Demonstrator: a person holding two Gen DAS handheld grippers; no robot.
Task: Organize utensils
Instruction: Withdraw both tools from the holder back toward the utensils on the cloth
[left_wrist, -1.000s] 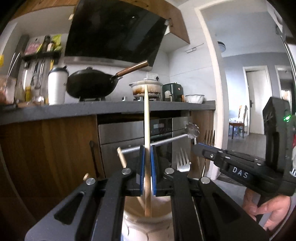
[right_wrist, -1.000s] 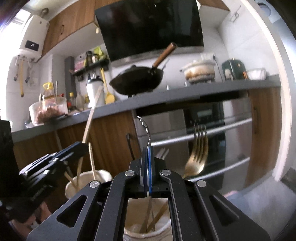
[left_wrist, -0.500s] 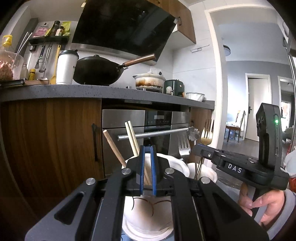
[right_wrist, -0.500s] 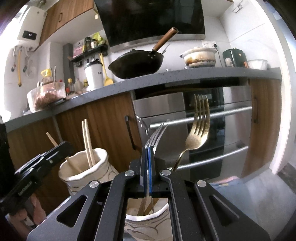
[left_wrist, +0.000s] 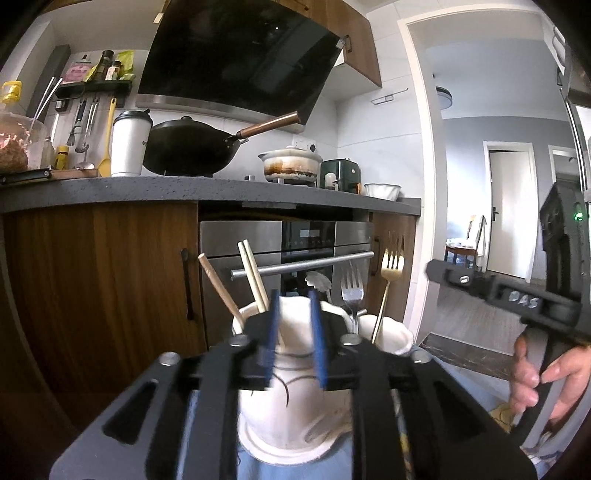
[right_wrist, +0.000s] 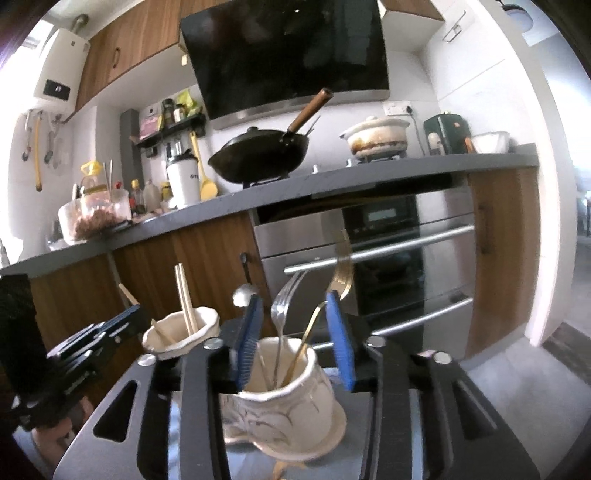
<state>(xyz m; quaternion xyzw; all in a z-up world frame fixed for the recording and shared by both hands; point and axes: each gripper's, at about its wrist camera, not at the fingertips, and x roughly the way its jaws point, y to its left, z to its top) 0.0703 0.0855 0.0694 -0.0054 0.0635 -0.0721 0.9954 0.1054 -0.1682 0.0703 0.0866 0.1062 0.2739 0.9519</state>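
Left wrist view shows the left tool (left_wrist: 293, 332) opening with nothing between its pads, chopsticks (left_wrist: 253, 278) standing in the near white pot (left_wrist: 291, 406). Right wrist view shows the right tool (right_wrist: 293, 341) opening too, empty, over a second pot (right_wrist: 288, 402) holding a silver fork (right_wrist: 282, 306) and gold fork (right_wrist: 341, 273). Sorting looks mostly finished; I see no stray utensils left.

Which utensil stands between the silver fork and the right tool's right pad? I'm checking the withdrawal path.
The gold fork, leaning in the metal-utensil cup; the right tool is opening, pads off it, per the right wrist view.
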